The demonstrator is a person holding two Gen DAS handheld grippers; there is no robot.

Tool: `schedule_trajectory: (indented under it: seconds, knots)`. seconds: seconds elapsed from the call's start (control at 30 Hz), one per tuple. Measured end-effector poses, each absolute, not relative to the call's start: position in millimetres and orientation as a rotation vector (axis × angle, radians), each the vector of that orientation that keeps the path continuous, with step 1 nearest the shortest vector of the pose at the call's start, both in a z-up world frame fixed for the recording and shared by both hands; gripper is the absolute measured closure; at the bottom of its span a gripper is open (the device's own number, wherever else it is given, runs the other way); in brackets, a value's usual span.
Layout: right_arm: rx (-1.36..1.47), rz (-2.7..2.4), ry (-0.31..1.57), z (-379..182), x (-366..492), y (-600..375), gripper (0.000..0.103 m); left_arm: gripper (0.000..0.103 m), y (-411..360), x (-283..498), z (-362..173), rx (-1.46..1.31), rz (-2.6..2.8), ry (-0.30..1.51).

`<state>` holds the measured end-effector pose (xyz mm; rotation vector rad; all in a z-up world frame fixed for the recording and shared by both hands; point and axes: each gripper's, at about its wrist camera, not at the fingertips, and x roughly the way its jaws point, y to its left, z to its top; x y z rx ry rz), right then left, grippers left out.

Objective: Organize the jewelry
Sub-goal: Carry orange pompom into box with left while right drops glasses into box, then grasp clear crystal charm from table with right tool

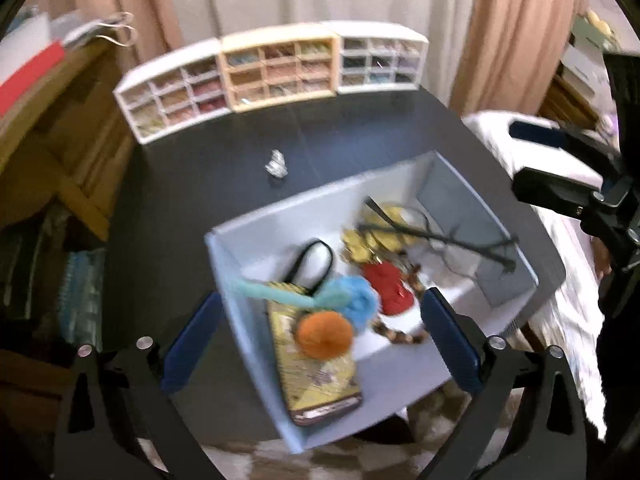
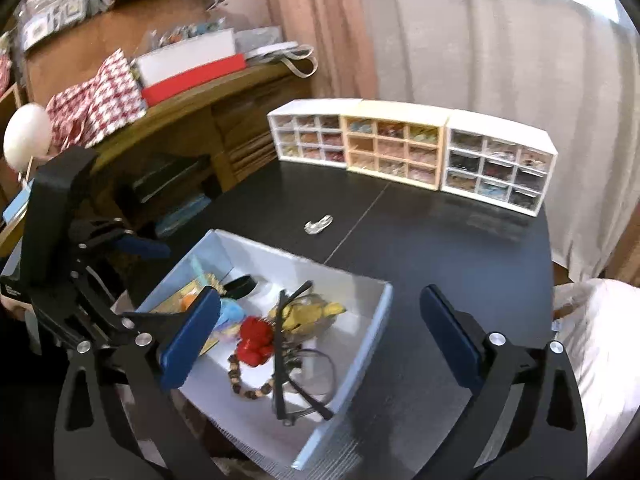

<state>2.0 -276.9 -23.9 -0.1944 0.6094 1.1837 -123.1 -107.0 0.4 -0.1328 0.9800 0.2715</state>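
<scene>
A light-blue open box (image 1: 472, 200) (image 2: 360, 344) on the black round table holds mixed jewelry: a red piece (image 1: 390, 286) (image 2: 256, 338), gold pieces (image 1: 372, 236) (image 2: 312, 312), a wooden bead string (image 2: 244, 388), black eyeglasses (image 1: 452, 240) (image 2: 288, 392), an orange pom-pom (image 1: 324, 334), a blue fluffy piece (image 1: 356, 296) and a patterned pouch (image 1: 316, 376). A small silver piece (image 1: 277, 165) (image 2: 319, 224) lies loose on the table. My left gripper (image 1: 320, 344) hovers open over the box. My right gripper (image 2: 320, 340) hovers open over the box's right side.
Three small drawer cabinets (image 1: 276, 72) (image 2: 404, 148) stand in a row at the table's far edge. A wooden shelf (image 2: 192, 108) with boxes is at the left. Curtains hang behind. A white cloth-covered surface (image 1: 560, 280) is at the right.
</scene>
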Motion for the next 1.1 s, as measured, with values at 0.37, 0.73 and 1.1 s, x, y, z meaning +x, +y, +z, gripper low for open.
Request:
schedule_trajectory:
  seconds: [0.37, 0.73, 1.1]
  knots:
    - [-0.257, 1.222, 0.61, -10, 31, -232, 0.007, 0.004, -32, -159, 1, -0.261, 0.464, 0.961]
    - [-0.497, 1.216, 0.793, -37, 67, -107, 0.011, 0.004, -5, -180, -7, -0.353, 0.498, 0.955]
    - [-0.422, 0.959, 1.165, -77, 70, -30, 0.024, 0.004, 15, -191, -8, -0.401, 0.482, 0.94]
